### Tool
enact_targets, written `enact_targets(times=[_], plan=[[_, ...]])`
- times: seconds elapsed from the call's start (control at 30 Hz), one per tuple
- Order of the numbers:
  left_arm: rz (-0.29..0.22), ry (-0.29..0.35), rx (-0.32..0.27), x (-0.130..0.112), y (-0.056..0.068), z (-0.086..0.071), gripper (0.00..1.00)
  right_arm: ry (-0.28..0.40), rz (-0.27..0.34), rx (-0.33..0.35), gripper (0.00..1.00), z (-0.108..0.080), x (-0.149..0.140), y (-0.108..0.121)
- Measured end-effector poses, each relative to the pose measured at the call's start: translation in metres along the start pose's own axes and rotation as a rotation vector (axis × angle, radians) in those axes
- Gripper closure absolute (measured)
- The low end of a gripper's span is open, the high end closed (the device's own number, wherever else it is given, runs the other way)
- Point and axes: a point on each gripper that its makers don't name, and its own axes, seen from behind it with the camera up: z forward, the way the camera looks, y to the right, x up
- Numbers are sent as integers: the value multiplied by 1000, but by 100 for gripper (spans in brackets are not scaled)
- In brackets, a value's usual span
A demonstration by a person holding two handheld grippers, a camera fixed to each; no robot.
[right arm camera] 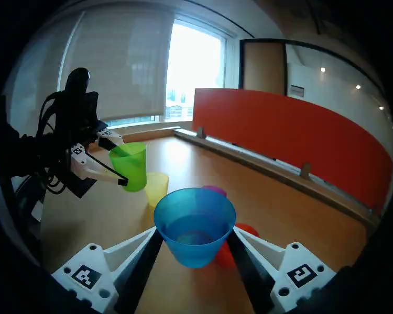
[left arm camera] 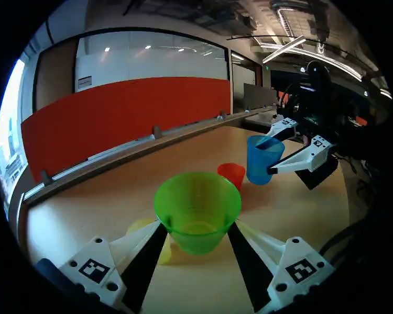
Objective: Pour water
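Observation:
In the left gripper view my left gripper (left arm camera: pixel 196 226) is shut on a translucent green cup (left arm camera: pixel 197 209), held upright above the wooden table (left arm camera: pixel 291 209). Farther right, my right gripper (left arm camera: pixel 268 155) is shut on a blue cup (left arm camera: pixel 262 158), also upright. The right gripper view shows that blue cup (right arm camera: pixel 195 226) close up between the fingers of the right gripper (right arm camera: pixel 195 235). There the left gripper (right arm camera: pixel 121 166) holds the green cup (right arm camera: pixel 129 165) at the left. Whether either cup holds water is hard to tell.
A small red cup (left arm camera: pixel 231 174) stands on the table between the two held cups, and a yellow cup (left arm camera: pixel 142 228) sits partly hidden behind the left finger. The right gripper view shows the yellow cup (right arm camera: pixel 156 188), a purple cup (right arm camera: pixel 215 190) and the red cup (right arm camera: pixel 246 231). A red partition (left arm camera: pixel 123 115) lines the table's far edge.

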Motion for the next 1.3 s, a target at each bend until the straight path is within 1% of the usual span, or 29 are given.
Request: enact_targets(times=[0.23, 0.53, 0.93, 1.1, 1.3], plan=[[6, 48, 14, 18, 1, -13, 22, 45, -4, -10, 14, -10, 21, -1], [20, 97, 40, 39, 0, -26, 22, 87, -5, -15, 14, -19, 39, -4], [36, 127, 51, 51, 4, -34, 22, 145, -9, -21, 14, -28, 56, -7], [32, 137, 43, 56, 6, -37, 22, 176, -9, -21, 14, -32, 64, -8], [30, 164, 51, 64, 5, -41, 21, 205, -15, -23, 14, -36, 74, -8]])
